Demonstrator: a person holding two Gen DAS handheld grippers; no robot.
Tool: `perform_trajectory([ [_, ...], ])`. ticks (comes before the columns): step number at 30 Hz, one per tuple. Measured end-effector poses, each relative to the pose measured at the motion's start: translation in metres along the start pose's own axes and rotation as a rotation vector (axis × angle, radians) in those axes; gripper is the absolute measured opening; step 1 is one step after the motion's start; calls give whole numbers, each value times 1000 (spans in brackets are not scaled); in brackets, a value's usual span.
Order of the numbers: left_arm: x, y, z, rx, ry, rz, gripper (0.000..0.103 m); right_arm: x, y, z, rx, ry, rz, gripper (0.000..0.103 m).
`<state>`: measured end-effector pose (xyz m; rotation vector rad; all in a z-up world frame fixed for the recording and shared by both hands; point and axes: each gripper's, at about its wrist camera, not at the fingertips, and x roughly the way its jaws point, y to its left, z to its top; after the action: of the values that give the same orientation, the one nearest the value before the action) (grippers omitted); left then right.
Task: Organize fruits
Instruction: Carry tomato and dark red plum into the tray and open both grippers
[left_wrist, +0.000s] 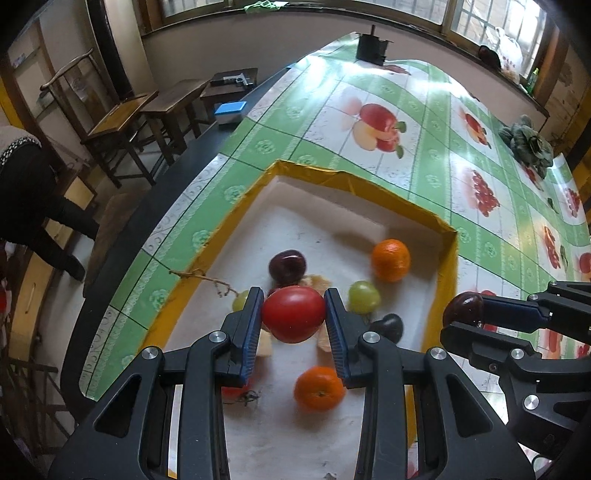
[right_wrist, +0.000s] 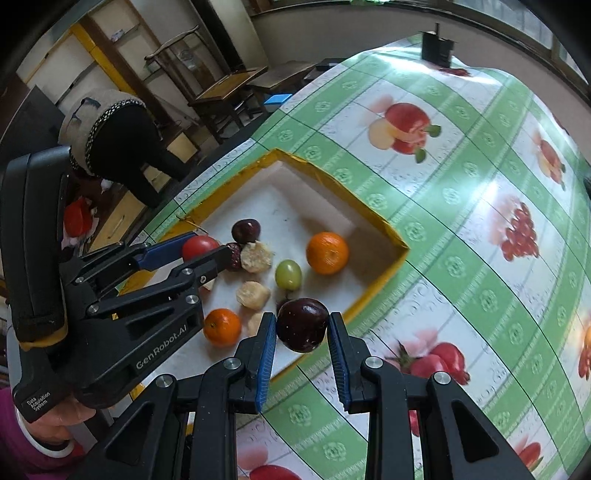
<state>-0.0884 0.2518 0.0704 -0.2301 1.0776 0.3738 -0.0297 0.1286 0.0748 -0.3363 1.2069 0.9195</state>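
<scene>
My left gripper (left_wrist: 293, 314) is shut on a red tomato (left_wrist: 293, 314) and holds it over the white tray with a yellow rim (left_wrist: 448, 258). My right gripper (right_wrist: 302, 330) is shut on a dark plum (right_wrist: 302, 325) above the tray's right edge (right_wrist: 384, 280); it also shows in the left wrist view (left_wrist: 463, 310). In the tray lie two oranges (left_wrist: 390, 259) (left_wrist: 319, 387), green grapes (left_wrist: 364, 297), dark plums (left_wrist: 287, 266) (left_wrist: 388, 326) and pale fruit pieces (right_wrist: 253, 293). The left gripper with the tomato (right_wrist: 199, 247) shows in the right wrist view.
The table wears a green and white fruit-print cloth (left_wrist: 424, 158). A dark leafy vegetable (left_wrist: 526, 142) lies at the far right, a black box (left_wrist: 371, 46) at the far end. Wooden chairs (left_wrist: 118, 122) and a person in black (right_wrist: 122, 147) are left of the table.
</scene>
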Motion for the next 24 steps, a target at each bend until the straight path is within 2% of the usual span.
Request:
perform_trajectory([
  [7,1,15,-2,-33,-1,14,33,12,10,16,-26,5,15,27],
  [14,11,30,-8,-68,34,23,33,35,17,40,-54,12,41,27],
  [24,21,32,-6,-74,54,20,33,77,26,76,-129,62,-3,28],
])
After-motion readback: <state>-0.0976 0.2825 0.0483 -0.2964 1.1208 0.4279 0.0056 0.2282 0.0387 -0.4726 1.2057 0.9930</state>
